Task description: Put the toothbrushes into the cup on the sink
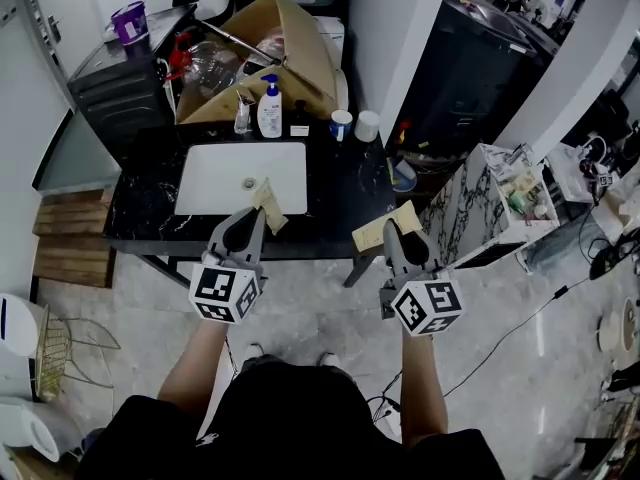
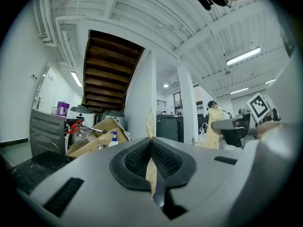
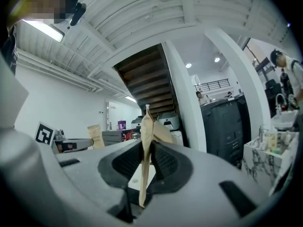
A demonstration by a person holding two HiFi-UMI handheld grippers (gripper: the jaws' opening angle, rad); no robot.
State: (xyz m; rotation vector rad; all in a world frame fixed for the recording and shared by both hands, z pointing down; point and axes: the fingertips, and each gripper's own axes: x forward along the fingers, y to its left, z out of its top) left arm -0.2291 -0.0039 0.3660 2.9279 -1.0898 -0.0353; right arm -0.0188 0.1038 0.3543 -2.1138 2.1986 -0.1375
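Toothbrushes appear to be two flat tan paper-sleeved packs, one per gripper.

- Left pack [image 2: 150,122]: edge-on between the pads of the left gripper [image 2: 151,161], jaws narrow and clamped on it, with the free end sticking out past the tips.
- Right pack [image 3: 145,126]: same in the right gripper [image 3: 147,164], jaws narrow and pinching the sleeve. Most of it stands beyond the pads, and a short tail hangs behind them.

Handling, my read:
- Very light and thin. The paper sleeve is soft and will crease or flex sideways.
- I'd expect the brush inside to be stiff along its length.
- The ribbed pads should hold paper fine, so no extra squeeze is needed.
- Best hold is on the flat faces near one end, as now, so the long free end leads into the cup.

Positions:
- Both packs are held off the black marble tabletop [image 1: 340,183], at its near edge.
- The white rectangular sink basin [image 1: 215,193] is just ahead of the left gripper.
- The blue-and-white cup [image 1: 341,125] and the plain white cup [image 1: 367,126] stand side by side beyond the basin. They are well ahead of both grippers, forward-right of the left one and forward-left of the right one.
- I can't tell which cup is the target.
- The cups look light, so they could tip if a pack goes in at an angle.
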